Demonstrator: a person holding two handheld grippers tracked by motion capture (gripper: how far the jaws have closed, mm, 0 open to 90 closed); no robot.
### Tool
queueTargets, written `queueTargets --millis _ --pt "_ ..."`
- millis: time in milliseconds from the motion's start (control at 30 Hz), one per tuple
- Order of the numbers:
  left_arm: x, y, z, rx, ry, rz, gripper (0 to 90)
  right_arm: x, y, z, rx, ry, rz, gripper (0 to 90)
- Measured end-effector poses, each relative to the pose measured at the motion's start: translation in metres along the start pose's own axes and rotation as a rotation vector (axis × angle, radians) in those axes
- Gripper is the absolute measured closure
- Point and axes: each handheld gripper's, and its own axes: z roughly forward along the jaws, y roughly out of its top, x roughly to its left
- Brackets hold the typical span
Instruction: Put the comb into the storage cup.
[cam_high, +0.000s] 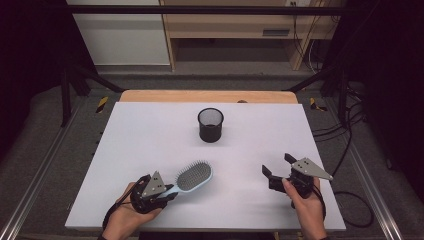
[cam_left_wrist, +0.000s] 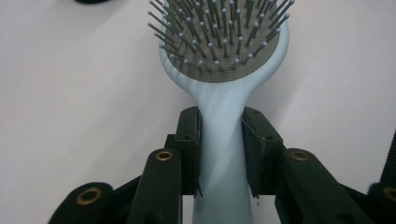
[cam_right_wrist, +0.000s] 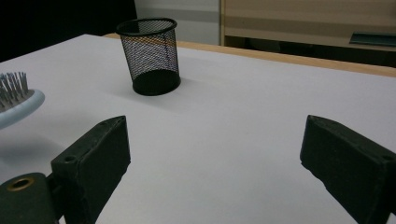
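Left jaws: the left gripper (cam_left_wrist: 219, 154) pinches the hairbrush (cam_left_wrist: 222, 84) by its handle, one black pad flat against each side just below the head.
Right jaws: the right gripper (cam_right_wrist: 212, 158) stands spread wide, with bare table between its two blocky black pads.
Hairbrush: one; smooth pale-blue plastic, an oval head on a tapering handle, a grey perforated cushion set with many thin pins, each tipped with a small ball. It lies bristles up on the near left part of the table, head pointing away from the left hand (cam_high: 131, 212).
Grippers: two; matte black, with brass-coloured rivets at the joints and a grey three-cornered plate on top of each.
Mesh cup: one (cam_high: 210, 125); black wire mesh, round, open at the top, solid dark base, upright near the middle of the table, well apart from both grippers.
Table: one (cam_high: 150, 135); flat matte white top, with a light wooden edge at the far side.
Right hand: one (cam_high: 305, 205); holds its gripper low at the near right.
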Motion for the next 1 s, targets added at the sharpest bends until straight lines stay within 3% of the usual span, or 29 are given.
queueTargets --millis 100,167,200,233,300,533,633,700,833,900,967,1000 --pt "-0.003 0.008 0.003 -0.025 0.015 0.006 69.7 0.002 0.0 0.0 0.002 0.017 0.0 8.3" --pt "-0.004 0.014 0.002 -0.052 0.017 -0.011 69.7 0.004 0.0 0.001 0.005 0.022 -0.002 8.3" --pt "-0.006 0.021 -0.001 -0.089 0.012 -0.03 69.7 0.006 0.0 0.0 0.011 0.033 -0.011 7.9" --pt "-0.006 0.021 -0.001 -0.089 0.012 -0.03 69.7 0.006 0.0 0.0 0.011 0.033 -0.011 7.9" --pt "-0.007 0.034 -0.001 -0.13 0.019 -0.019 69.7 0.01 0.0 0.001 0.019 0.046 -0.003 7.3" --pt "0.006 0.057 0.011 -0.19 0.055 0.003 69.7 0.016 0.002 0.006 0.013 0.086 0.028 6.7" --pt "0.011 0.066 0.017 -0.226 0.088 0.041 69.7 0.024 0.004 0.012 0.012 0.127 0.054 6.7" --pt "0.012 0.07 0.021 -0.272 0.116 0.054 69.7 0.029 0.004 0.015 0.014 0.149 0.061 6.6" --pt "0.008 0.069 0.024 -0.285 0.129 0.059 69.7 0.039 0.004 0.022 0.015 0.198 0.089 6.4" --pt "0.005 0.066 0.026 -0.3 0.128 0.045 69.7 0.049 0.006 0.029 0.019 0.249 0.119 6.2" --pt "0.004 0.065 0.027 -0.3 0.128 0.04 69.7 0.051 0.007 0.031 0.019 0.262 0.127 6.1" --pt "0.003 0.063 0.029 -0.306 0.129 0.038 69.7 0.06 0.012 0.036 0.025 0.303 0.146 6.0"
